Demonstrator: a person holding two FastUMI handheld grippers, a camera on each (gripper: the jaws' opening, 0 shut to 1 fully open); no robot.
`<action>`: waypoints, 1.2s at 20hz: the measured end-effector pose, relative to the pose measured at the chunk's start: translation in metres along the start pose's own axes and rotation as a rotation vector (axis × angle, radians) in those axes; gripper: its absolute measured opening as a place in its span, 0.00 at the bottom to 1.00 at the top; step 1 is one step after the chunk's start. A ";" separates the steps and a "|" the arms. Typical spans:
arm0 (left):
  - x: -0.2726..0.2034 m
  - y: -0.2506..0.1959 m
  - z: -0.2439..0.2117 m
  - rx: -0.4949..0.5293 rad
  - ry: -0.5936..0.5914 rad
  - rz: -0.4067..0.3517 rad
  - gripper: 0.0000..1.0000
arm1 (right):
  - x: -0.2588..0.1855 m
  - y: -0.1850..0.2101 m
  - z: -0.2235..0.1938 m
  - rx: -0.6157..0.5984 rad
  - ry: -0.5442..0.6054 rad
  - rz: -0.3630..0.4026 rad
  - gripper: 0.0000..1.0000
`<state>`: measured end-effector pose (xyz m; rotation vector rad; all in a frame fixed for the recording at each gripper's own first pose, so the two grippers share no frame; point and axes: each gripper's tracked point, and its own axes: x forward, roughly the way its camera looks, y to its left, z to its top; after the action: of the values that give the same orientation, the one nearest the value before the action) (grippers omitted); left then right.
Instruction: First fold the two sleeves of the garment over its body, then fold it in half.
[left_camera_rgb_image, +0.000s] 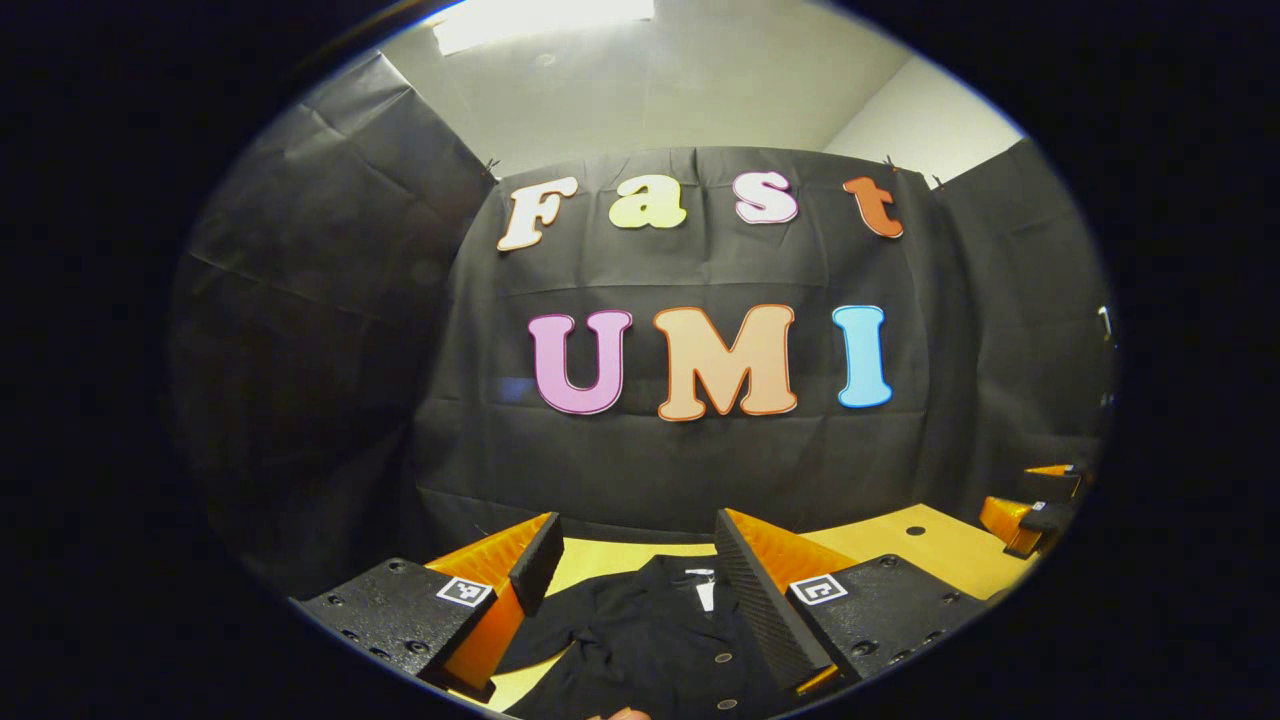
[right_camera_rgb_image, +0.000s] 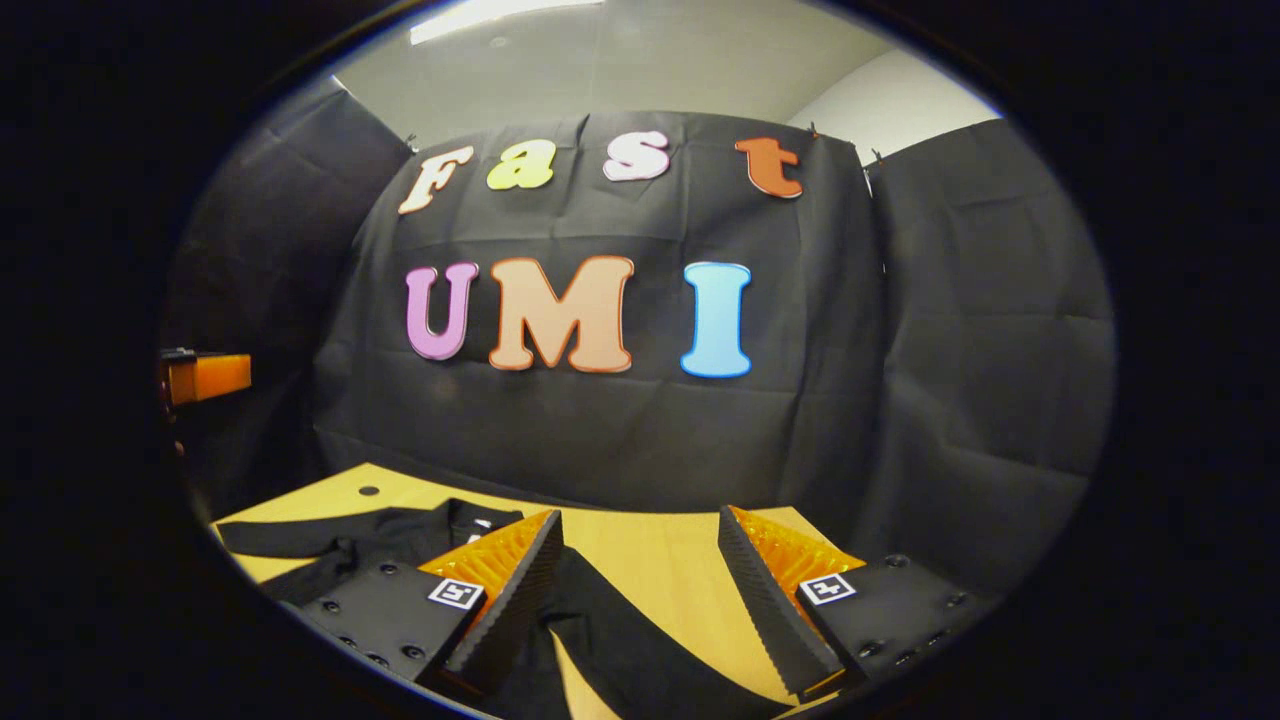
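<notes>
- Our left gripper (left_camera_rgb_image: 632, 560) has its jaws spread apart, gripping nothing.
- Our right gripper (right_camera_rgb_image: 640, 565) is likewise spread and empty.
- The black garment (left_camera_rgb_image: 640, 640) lies on the wooden table (left_camera_rgb_image: 930, 545) below both, one sleeve (right_camera_rgb_image: 630, 650) between the right fingers.

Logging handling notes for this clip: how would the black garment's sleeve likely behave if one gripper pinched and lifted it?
Probably floppy: the garment lies flat and creased on the wooden table, its sleeve trailing in a loose strip. It looks thin, so likely light, and should drape from the right gripper rather than hold shape. A single pinch may drag the body along.
</notes>
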<state>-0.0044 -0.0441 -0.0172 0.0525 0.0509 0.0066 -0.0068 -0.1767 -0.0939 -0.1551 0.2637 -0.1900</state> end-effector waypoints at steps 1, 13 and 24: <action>0.002 -0.006 -0.001 -0.002 0.002 -0.006 0.92 | 0.001 -0.008 -0.011 -0.009 0.030 0.000 0.99; -0.007 -0.076 -0.022 -0.025 0.033 -0.027 0.92 | -0.003 -0.065 -0.161 -0.080 0.402 0.067 0.99; -0.011 -0.086 -0.031 -0.006 0.061 -0.018 0.92 | -0.027 -0.079 -0.267 -0.020 0.696 0.057 0.98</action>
<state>-0.0163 -0.1289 -0.0519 0.0461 0.1120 -0.0099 -0.1189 -0.2820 -0.3282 -0.0963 0.9614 -0.1798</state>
